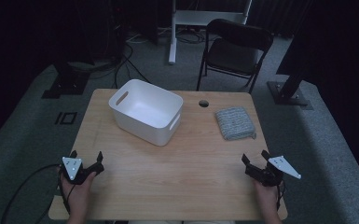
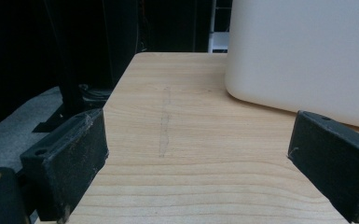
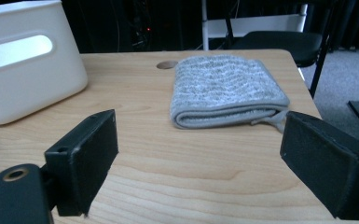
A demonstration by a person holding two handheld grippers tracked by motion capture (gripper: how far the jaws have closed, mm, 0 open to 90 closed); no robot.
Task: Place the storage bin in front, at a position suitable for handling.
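Observation:
A white plastic bin (image 1: 146,111) with handle slots stands at the back middle of the wooden table (image 1: 177,163). To its right lies a folded grey towel (image 1: 234,122). My left gripper (image 1: 86,157) rests open near the table's front left corner, nothing between its jaws. In the left gripper view the bin (image 2: 307,56) rises ahead to the right, past the gripper (image 2: 200,156). My right gripper (image 1: 254,157) rests open near the front right edge, holding nothing. The right gripper view has the towel (image 3: 226,91) straight ahead of the gripper (image 3: 200,163), with the bin (image 3: 28,60) at the left.
A round cable hole (image 1: 203,103) sits in the table top behind the towel. A black folding chair (image 1: 235,49) stands beyond the table's far edge. Cables and stand bases lie on the grey carpet around the table.

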